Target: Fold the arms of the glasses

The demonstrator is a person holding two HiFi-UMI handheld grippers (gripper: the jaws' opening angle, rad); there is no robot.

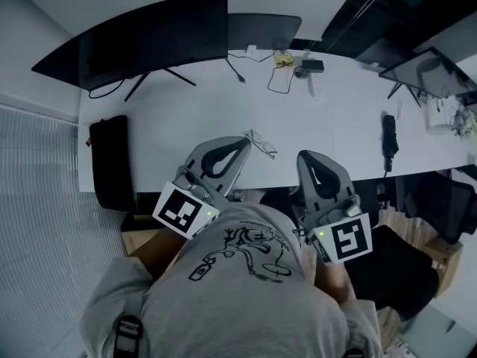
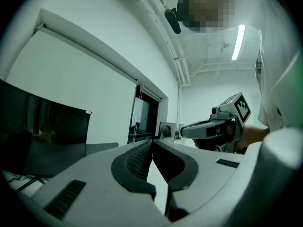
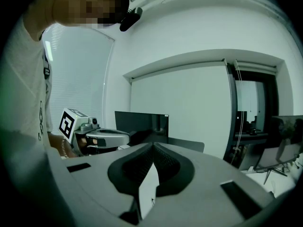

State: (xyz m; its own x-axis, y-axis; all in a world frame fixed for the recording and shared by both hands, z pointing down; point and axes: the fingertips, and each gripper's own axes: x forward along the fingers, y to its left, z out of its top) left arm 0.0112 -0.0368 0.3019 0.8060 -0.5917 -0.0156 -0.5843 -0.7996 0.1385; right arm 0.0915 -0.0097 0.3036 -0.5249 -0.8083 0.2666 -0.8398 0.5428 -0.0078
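A pair of thin wire-framed glasses [image 1: 261, 145] lies on the white table [image 1: 335, 125] near its front edge. My left gripper [image 1: 242, 142] is held close to my chest, its tip just left of the glasses and above the table. In the left gripper view its jaws [image 2: 152, 141] meet with nothing between them. My right gripper [image 1: 307, 155] hovers to the right of the glasses, also shut and empty [image 3: 152, 144]. Both grippers point across the room, so neither gripper view shows the glasses. Each gripper view shows the other gripper [image 2: 222, 122] [image 3: 94, 136].
A large dark monitor [image 1: 149, 39] stands at the back left, with a chair back [image 1: 264, 30] behind the table. Cables and a power strip [image 1: 298, 69] lie at the back middle. A black slim object [image 1: 389, 142] lies at the right, and a black bag [image 1: 112, 162] sits left of the table.
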